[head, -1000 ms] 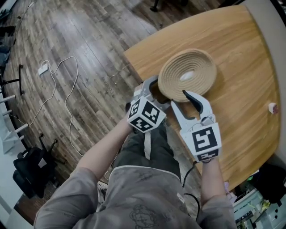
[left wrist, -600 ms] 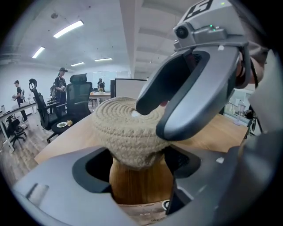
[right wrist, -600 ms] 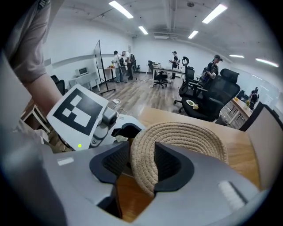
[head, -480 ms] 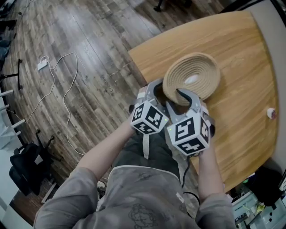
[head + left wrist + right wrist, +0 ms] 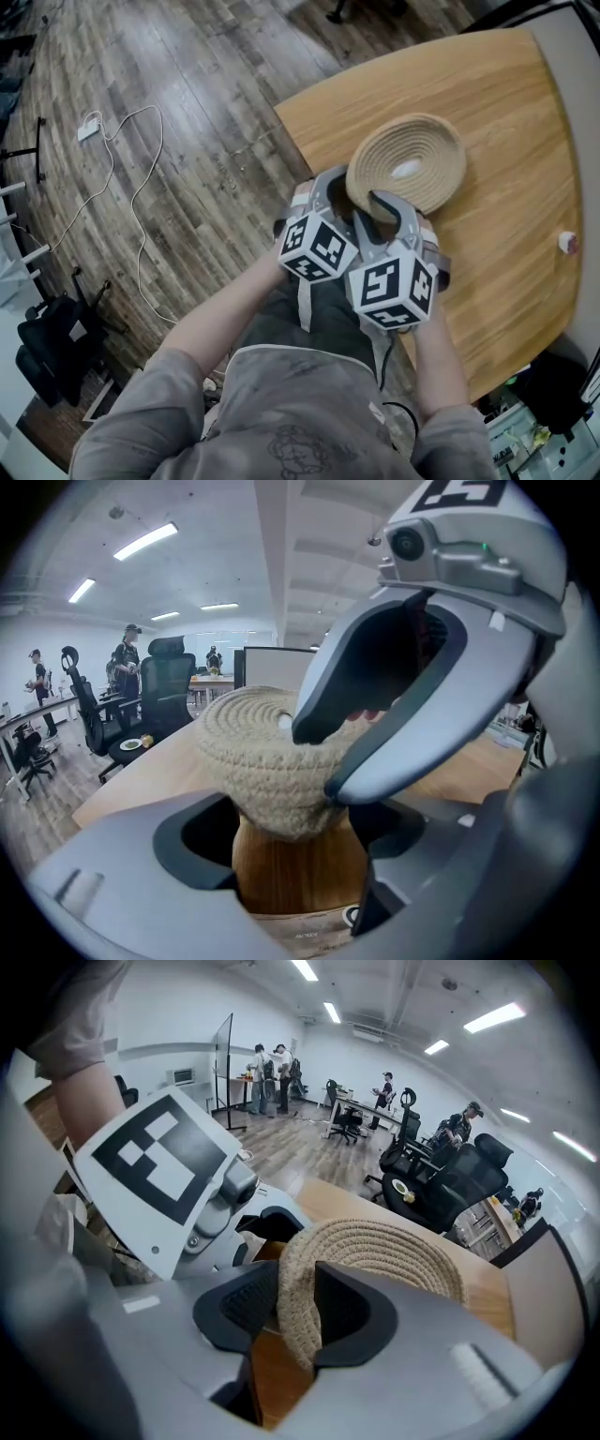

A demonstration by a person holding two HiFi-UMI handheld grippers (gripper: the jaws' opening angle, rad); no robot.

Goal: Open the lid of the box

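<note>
1. My right gripper (image 5: 300, 1314): jaws have just been closing and now clamp the near rim of the lid, one pad inside the rim, the other outside, both touching the weave.
2. Round tan lid of coiled rope (image 5: 398, 1246): dished, rim upward, lying on the table close to its near edge; a small white oval piece (image 5: 406, 169) sits at its centre.
3. My left gripper (image 5: 295, 819): just left of the right one, jaws standing wide apart with the lid's lower near side between them. I cannot tell whether the pads press on the weave.
4. Marker cubes: the black-and-white cube on the left gripper (image 5: 317, 248) and the one on the right gripper (image 5: 392, 289) are side by side, nearly touching, nearer to me than the lid.
5. Light wooden table with a rounded edge (image 5: 506, 112): carries the lid; a small white object (image 5: 567, 243) lies well apart at its right edge.
6. Dark plank floor (image 5: 206, 84): to the left of the table, with a white adapter (image 5: 91, 129) and its cable lying loose on it.
</note>
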